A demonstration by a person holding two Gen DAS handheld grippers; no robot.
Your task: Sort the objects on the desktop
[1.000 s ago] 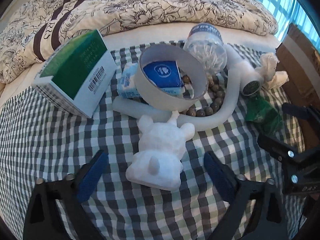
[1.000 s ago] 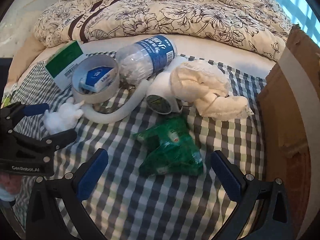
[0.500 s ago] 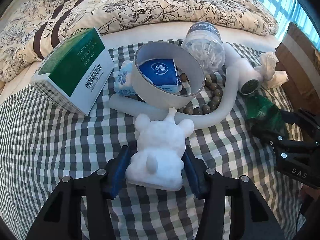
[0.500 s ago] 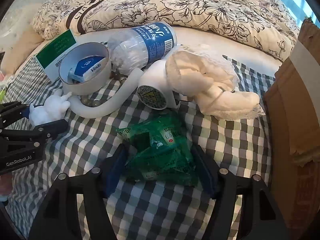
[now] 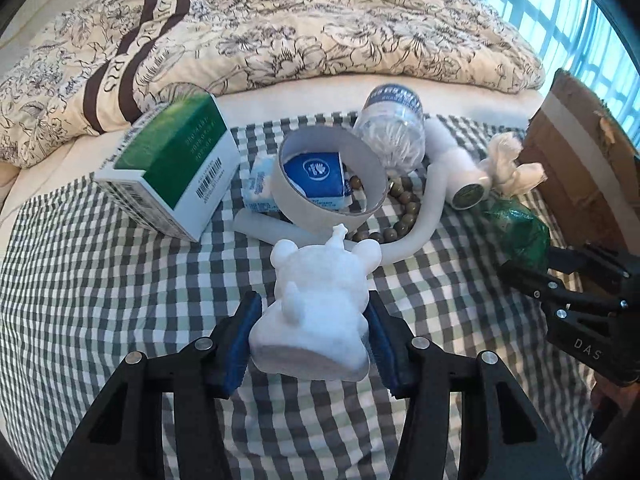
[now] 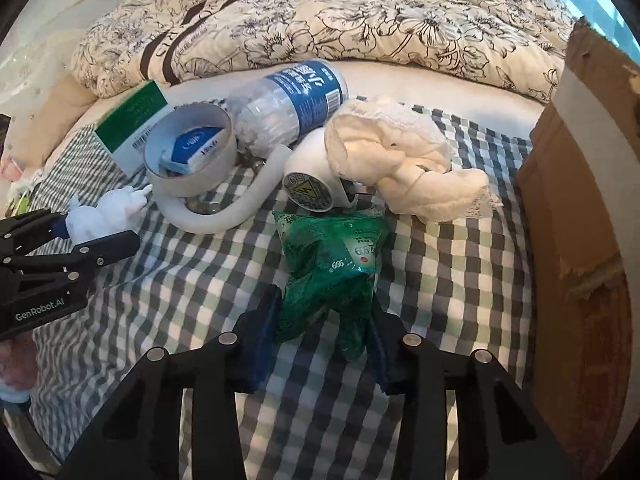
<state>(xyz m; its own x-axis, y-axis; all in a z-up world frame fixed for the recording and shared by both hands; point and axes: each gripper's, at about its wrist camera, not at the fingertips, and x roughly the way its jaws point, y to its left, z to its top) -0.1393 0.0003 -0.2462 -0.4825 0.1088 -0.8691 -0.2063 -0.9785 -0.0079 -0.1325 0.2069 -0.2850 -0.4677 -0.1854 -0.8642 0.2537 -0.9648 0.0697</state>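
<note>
Two grippers clamped on their picks over a checked cloth [image 5: 100, 280].

The left gripper [image 5: 314, 334] held a white figurine [image 5: 320, 308] at lower centre of its view, pads pressed on both flanks, ears pointing up-frame. The right gripper [image 6: 322, 326], jaws just closing, pinched a green packet [image 6: 332, 264] whose long axis ran up-frame. Only the right view showed the bottle [image 6: 288, 100] label and the crumpled cloth [image 6: 400, 160] fully; only the left showed beads [image 5: 400, 216] behind the tape roll [image 5: 328, 176].
</note>
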